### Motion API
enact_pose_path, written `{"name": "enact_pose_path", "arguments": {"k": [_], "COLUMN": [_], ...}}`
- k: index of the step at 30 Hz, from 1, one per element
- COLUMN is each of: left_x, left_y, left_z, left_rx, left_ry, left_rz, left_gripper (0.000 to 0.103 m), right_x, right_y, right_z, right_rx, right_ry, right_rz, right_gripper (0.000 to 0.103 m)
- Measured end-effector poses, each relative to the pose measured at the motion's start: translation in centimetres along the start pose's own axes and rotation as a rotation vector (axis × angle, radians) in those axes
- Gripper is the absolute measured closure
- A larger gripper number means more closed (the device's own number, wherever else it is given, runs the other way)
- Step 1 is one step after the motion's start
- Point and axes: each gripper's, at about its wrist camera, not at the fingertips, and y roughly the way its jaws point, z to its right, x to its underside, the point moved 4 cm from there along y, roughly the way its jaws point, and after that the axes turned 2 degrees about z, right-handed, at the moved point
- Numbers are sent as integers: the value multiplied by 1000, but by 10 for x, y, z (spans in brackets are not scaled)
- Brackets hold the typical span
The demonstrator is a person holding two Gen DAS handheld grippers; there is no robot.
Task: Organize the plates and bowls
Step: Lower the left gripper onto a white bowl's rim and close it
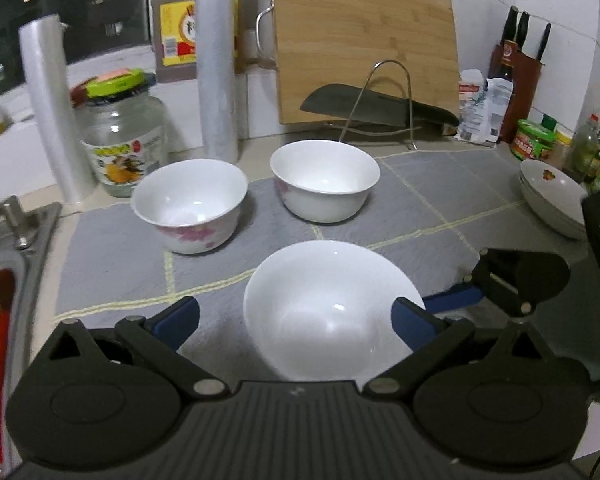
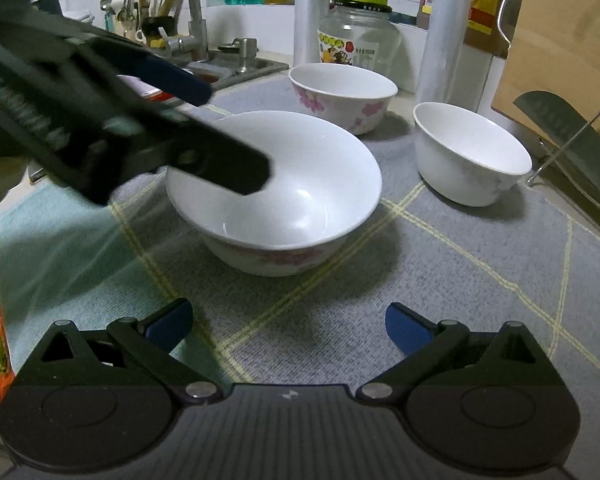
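Note:
Three white bowls stand on a grey checked mat (image 2: 440,280). The nearest, a wide bowl with pink flowers (image 1: 324,308) (image 2: 292,200), lies between the fingers of my left gripper (image 1: 294,318) (image 2: 236,136). The jaws are wide open and straddle its rim, one finger over the inside and one outside; neither pad visibly presses on it. Behind it are a deeper pink-flowered bowl (image 1: 188,204) (image 2: 344,96) and a plainer white bowl (image 1: 324,180) (image 2: 472,156). My right gripper (image 2: 288,324) is open and empty above the mat, short of the wide bowl. Stacked plates (image 1: 552,196) sit at the right.
A steel sink (image 2: 236,68) and tap lie to the left. A glass jar (image 1: 124,140), two upright film rolls (image 1: 218,60), a sauce bottle, a bamboo cutting board (image 1: 364,40) and a cleaver on a wire rack (image 1: 380,108) line the back. Bottles and a knife block (image 1: 520,68) stand far right.

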Motion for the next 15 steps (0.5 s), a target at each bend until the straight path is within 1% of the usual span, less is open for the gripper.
{"name": "enact_pose_path", "arguments": {"k": [3, 5, 10, 15], "left_x": [-5, -7, -7, -7], "left_y": [9, 14, 21, 27], "left_z": [-5, -8, -11, -13], "left_rx": [26, 42, 65, 81], "left_ry": [-12, -25, -27, -17], "left_rz": [-14, -26, -57, -84], "left_gripper": [7, 12, 19, 28], "right_x": [-3, -6, -14, -22], "right_y": [3, 5, 10, 5], "right_z": [-1, -2, -4, -7], "right_rx": [10, 16, 31, 4], "right_ry": [10, 16, 4, -2], "right_rz": [3, 3, 14, 63], "right_gripper": [0, 0, 0, 1]}}
